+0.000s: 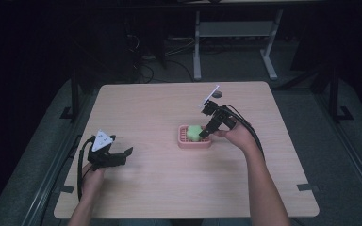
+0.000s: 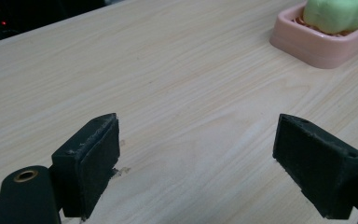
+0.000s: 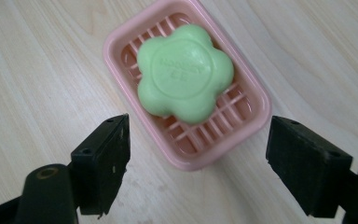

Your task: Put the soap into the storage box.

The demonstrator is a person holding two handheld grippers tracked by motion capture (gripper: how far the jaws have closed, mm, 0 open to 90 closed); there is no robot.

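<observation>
Two grippers in my view: my right gripper [image 1: 206, 131] hovers spread wide over the green flower-shaped soap [image 3: 185, 73], which lies in the pink soap dish [image 3: 254, 95] mid-table, toward the right edge. My left gripper [image 1: 122, 154] sits released, grasping nothing, near the table's [image 1: 169, 188] left edge.

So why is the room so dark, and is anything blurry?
High view: light falls on the table alone, the floor behind is near black. Right gripper view: soap fairly sharp, its stamped letters soft. Left gripper view: dish slightly out of focus, no glare.
</observation>
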